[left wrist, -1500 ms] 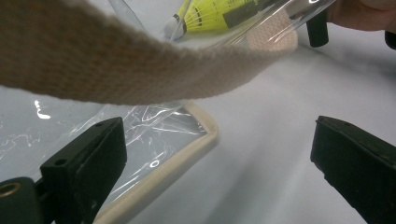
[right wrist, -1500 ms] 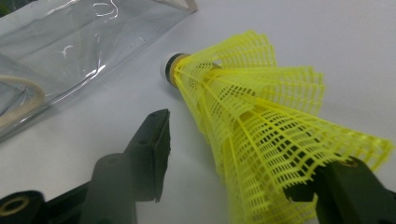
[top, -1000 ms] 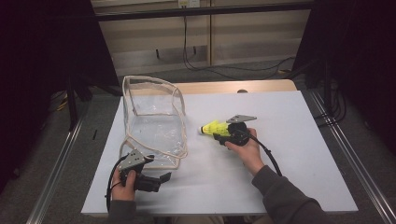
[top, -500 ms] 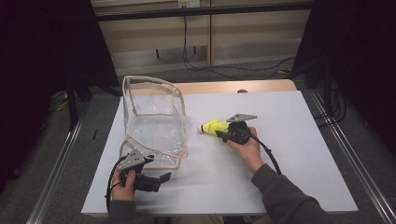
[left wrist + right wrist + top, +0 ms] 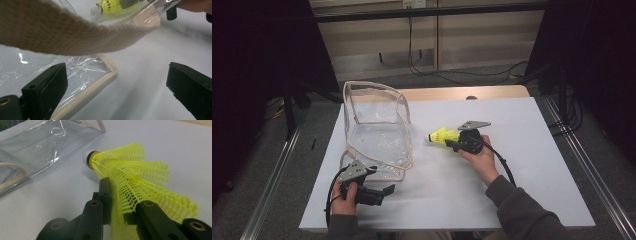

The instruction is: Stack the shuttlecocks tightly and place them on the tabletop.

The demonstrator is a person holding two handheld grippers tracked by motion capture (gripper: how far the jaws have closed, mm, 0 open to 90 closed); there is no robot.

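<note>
Change since earlier frames: right gripper and its yellow shuttlecock have edged closer to the clear bag; left gripper has stayed at the near left of the tabletop.

High view, bag: clear plastic, beige trim, standing on the left half of the tabletop, mouth upward.
High view, shuttlecock: held just off the bag's right side, white cork tip pointing at the bag, apart from it.
High view, right gripper: gripped by the person's right hand, cable trailing back toward the sleeve.
High view, left gripper: in the left hand, just in front of the bag's near edge, pointing right.

Left gripper view, jaws: spread wide, nothing between them.
Left gripper view, bag: beige trim crosses the top close to the camera; the bag's trimmed base edge lies on the tabletop beside the left-hand jaw.
Left gripper view, shuttlecock: seen through the plastic, far side.

Right gripper view, jaws: pinching the shuttlecock's mesh skirt.
Right gripper view, cork tip: points away from the jaws, near the bag wall, not touching.
</note>
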